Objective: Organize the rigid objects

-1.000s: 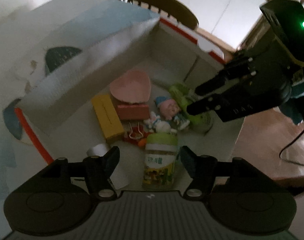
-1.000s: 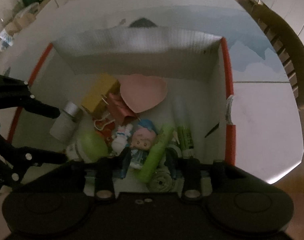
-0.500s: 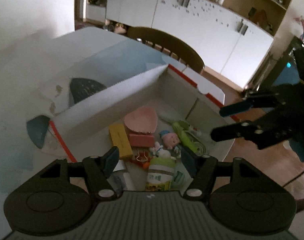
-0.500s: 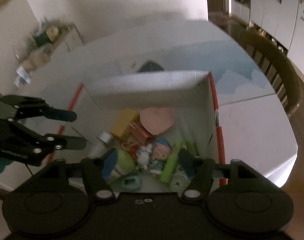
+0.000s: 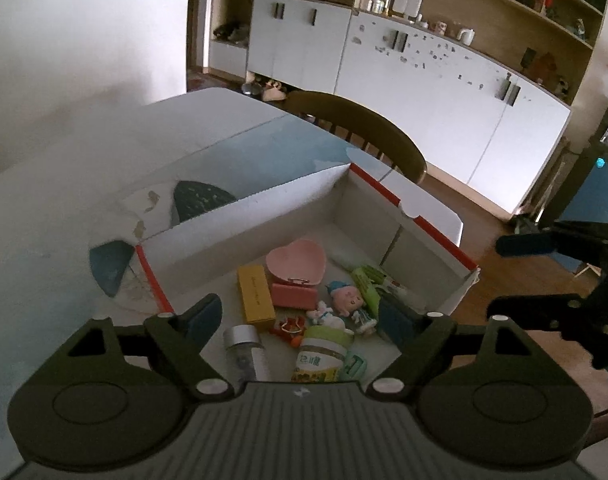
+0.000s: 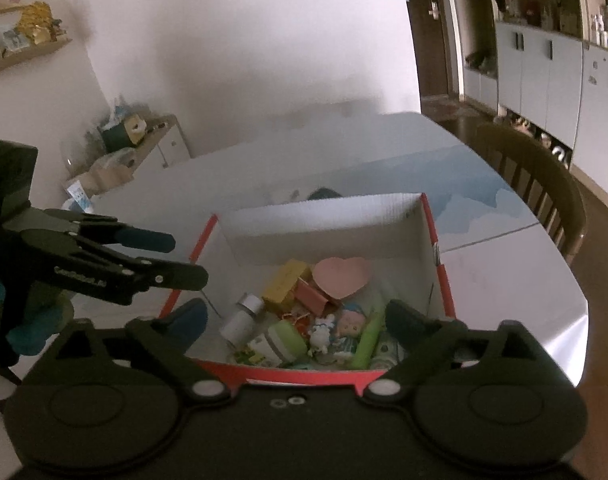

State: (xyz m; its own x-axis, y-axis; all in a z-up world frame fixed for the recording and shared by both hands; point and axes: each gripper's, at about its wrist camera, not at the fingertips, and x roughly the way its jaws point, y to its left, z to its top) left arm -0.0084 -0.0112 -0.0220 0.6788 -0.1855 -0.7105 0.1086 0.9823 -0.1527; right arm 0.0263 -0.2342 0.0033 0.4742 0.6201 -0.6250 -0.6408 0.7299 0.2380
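Observation:
An open white box with red edges (image 5: 239,216) (image 6: 324,212) stands on the table. It holds a pink heart dish (image 5: 295,262) (image 6: 342,276), a yellow block (image 5: 255,300) (image 6: 283,282), a pink case (image 5: 293,295), a doll figure (image 5: 348,300) (image 6: 350,326), a green-lidded jar (image 5: 322,354) (image 6: 279,344), a silver-capped vial (image 5: 245,350) (image 6: 241,318) and a green tube (image 5: 368,286) (image 6: 368,342). My left gripper (image 5: 304,318) (image 6: 179,256) is open and empty above the box's near side. My right gripper (image 6: 295,322) (image 5: 500,276) is open and empty, raised beside the box.
A wooden chair (image 5: 368,132) (image 6: 532,176) stands at the table's far side. White cabinets (image 5: 424,92) line the wall behind. A low cupboard with clutter (image 6: 123,152) stands by the wall. The table edge (image 6: 576,320) lies just right of the box.
Both grippers have pulled up and back from the box, which now looks smaller and farther below. Both stay open and empty. The objects in the box have not moved.

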